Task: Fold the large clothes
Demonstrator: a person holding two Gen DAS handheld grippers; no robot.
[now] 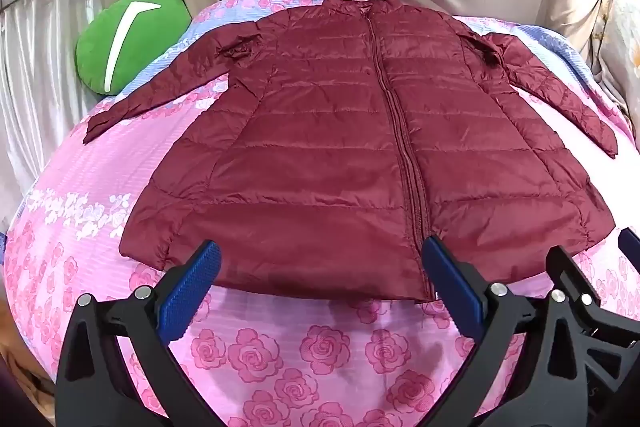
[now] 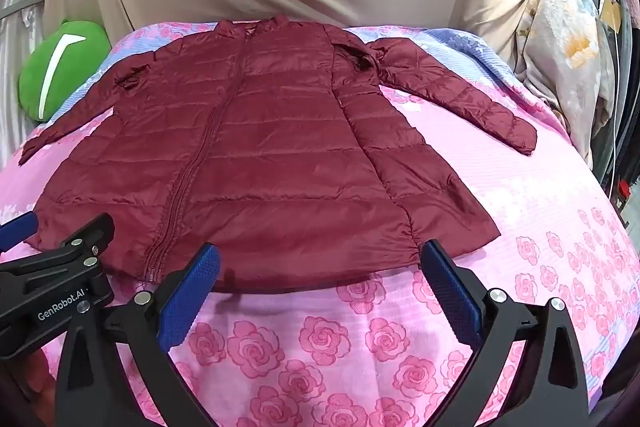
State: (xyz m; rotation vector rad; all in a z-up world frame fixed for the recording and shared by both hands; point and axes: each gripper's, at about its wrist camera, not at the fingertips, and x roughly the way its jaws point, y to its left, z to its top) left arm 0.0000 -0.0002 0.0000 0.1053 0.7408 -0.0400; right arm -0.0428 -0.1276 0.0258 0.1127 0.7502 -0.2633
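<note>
Maroon quilted nylon, so the jacket (image 1: 352, 131) should be light, puffy and slippery, inclined to spring back from a crease. It lies zipped and flat on the rose-print bedspread (image 1: 280, 355), sleeves out to both sides. Left gripper (image 1: 320, 275) and right gripper (image 2: 320, 275) hover at the near hem, jaws wide, holding nothing. Best pinch looks like a cuff or hem corner, gathering both layers
</note>
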